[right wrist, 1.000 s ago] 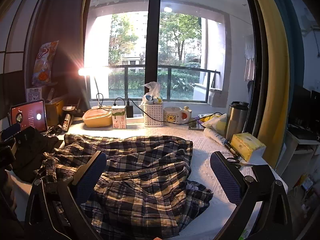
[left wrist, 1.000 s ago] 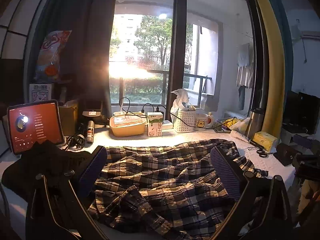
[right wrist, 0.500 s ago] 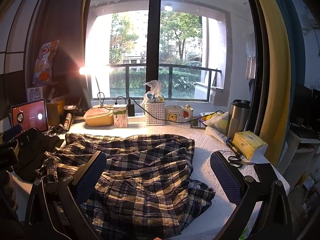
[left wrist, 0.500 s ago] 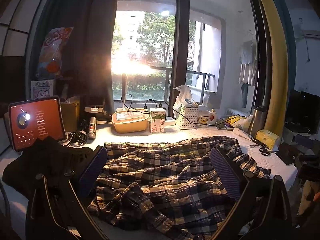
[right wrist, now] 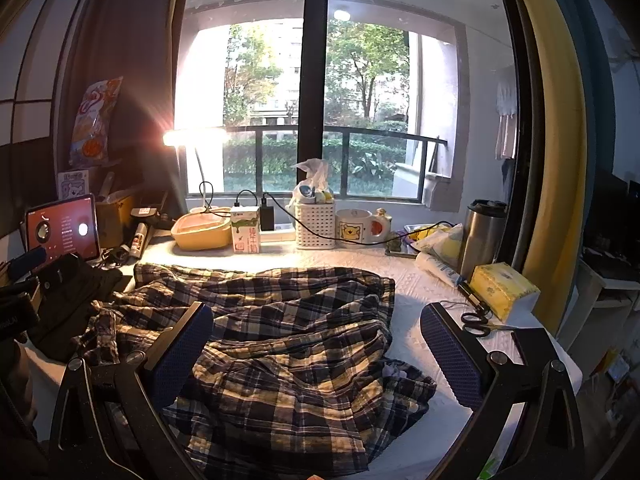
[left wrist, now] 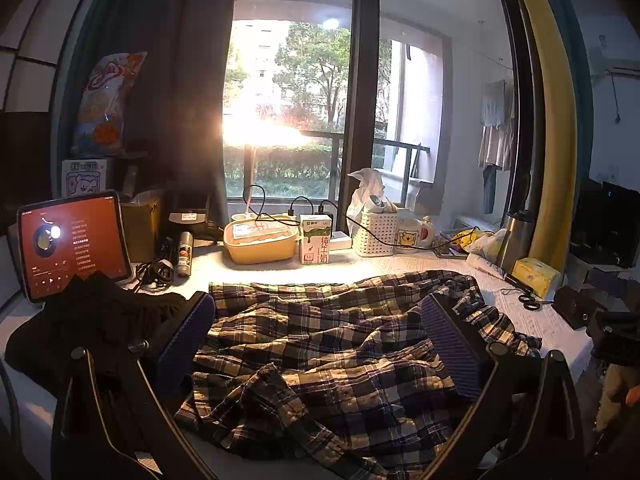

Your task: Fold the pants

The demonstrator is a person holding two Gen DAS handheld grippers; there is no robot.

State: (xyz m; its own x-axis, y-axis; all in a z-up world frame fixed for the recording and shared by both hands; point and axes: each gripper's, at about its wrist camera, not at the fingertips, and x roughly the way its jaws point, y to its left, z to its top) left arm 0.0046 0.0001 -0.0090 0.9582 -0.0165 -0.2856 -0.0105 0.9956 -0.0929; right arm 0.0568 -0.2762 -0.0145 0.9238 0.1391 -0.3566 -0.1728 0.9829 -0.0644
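Your plaid pants (left wrist: 332, 344) lie crumpled across the white-covered table (right wrist: 416, 280), filling its middle, with both of your grippers hovering above them: the left gripper (left wrist: 316, 344) has its jaws spread wide and holds nothing, and the right gripper (right wrist: 316, 348) is likewise wide apart and empty. A black garment (left wrist: 92, 320) sits heaped just beside the pants on your left, partly behind the left finger. Along the window edge stand a lit tablet (left wrist: 72, 240) showing a red music screen whose text is too small to read, a yellow lidded box (left wrist: 260, 240), a milk carton (left wrist: 315, 240) printed with the characters 纯牛奶, a white perforated basket (left wrist: 376, 234) and a mug (right wrist: 356, 229) with a bear picture; a black cable runs across them. On your right are a steel tumbler (right wrist: 482, 236), a yellow tissue pack (right wrist: 502, 290) and scissors (right wrist: 476, 322), close to the right finger. Lamp glare washes out the window's left part.
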